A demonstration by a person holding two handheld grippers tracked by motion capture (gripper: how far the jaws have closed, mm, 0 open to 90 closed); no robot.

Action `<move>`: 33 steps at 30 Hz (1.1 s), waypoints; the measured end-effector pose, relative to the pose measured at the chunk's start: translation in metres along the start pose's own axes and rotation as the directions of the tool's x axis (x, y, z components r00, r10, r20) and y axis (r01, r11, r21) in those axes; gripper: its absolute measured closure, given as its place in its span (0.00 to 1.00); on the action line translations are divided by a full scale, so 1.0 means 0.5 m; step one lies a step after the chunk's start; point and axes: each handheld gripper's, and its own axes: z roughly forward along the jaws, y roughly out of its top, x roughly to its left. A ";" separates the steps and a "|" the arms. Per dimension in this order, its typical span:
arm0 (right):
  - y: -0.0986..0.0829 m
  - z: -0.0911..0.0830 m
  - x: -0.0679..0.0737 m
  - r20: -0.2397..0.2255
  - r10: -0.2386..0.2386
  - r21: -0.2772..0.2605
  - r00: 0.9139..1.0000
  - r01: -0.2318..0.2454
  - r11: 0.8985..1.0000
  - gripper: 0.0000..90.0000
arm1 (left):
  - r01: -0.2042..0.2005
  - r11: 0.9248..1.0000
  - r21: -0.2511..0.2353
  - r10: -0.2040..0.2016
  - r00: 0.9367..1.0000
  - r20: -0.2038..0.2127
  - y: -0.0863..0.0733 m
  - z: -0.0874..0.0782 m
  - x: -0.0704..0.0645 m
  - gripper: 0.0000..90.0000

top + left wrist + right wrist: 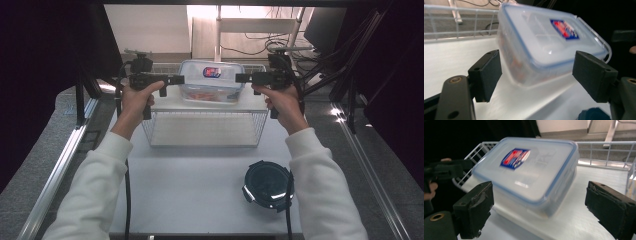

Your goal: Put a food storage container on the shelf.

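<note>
Atop wire rack (202, 127): clear rectangular plastic box (211, 80), blue-rimmed lid; both grippers' fingers apart, flanking.

The box (211, 80) sat between the left gripper (178, 79) and right gripper (240, 78), both wide apart with room around its ends. The basket (202, 127) rails stood close behind; the lid (267, 184) lay well clear.

A lab-style recording rig rather than a home: black curtains (35, 75) close in left and right, aluminium rails (55, 170) edge the white worktop (200, 190), and at the far side loose cables (260, 42) trail over the floor beside a dark monitor (325, 27).
</note>
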 end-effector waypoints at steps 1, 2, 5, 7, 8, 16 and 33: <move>-0.006 -0.009 0.000 -0.003 -0.017 -0.004 1.000 0.017 1.000 0.10 | -0.010 1.000 -0.004 0.010 1.000 -0.006 -0.009 -0.008 -0.001 0.26; -0.015 -0.022 -0.001 -0.004 -0.038 -0.009 0.999 0.038 0.999 0.11 | -0.019 1.000 -0.014 0.019 1.000 0.004 -0.023 -0.023 -0.003 0.25; -0.051 -0.060 -0.007 -0.019 -0.090 -0.033 0.996 0.090 0.995 0.13 | -0.047 0.999 -0.025 0.046 0.999 -0.010 -0.050 -0.050 -0.009 0.25; -0.076 -0.080 -0.014 -0.021 -0.118 -0.044 0.993 0.117 0.992 0.15 | -0.060 0.998 -0.026 0.060 0.998 -0.004 -0.069 -0.064 -0.014 0.26; -0.085 -0.087 -0.017 -0.018 -0.125 -0.047 0.992 0.124 0.991 0.15 | -0.084 0.996 -0.024 0.083 0.996 -0.019 -0.082 -0.072 -0.020 0.26; -0.181 -0.142 -0.048 -0.014 -0.166 -0.072 0.986 0.165 0.984 0.24 | -0.167 0.986 -0.013 0.166 0.984 -0.070 -0.176 -0.095 -0.049 0.27; -0.381 -0.193 -0.081 0.024 -0.187 -0.005 0.982 0.188 0.982 0.29 | -0.195 0.975 0.109 0.204 0.975 -0.085 -0.397 -0.097 -0.054 0.25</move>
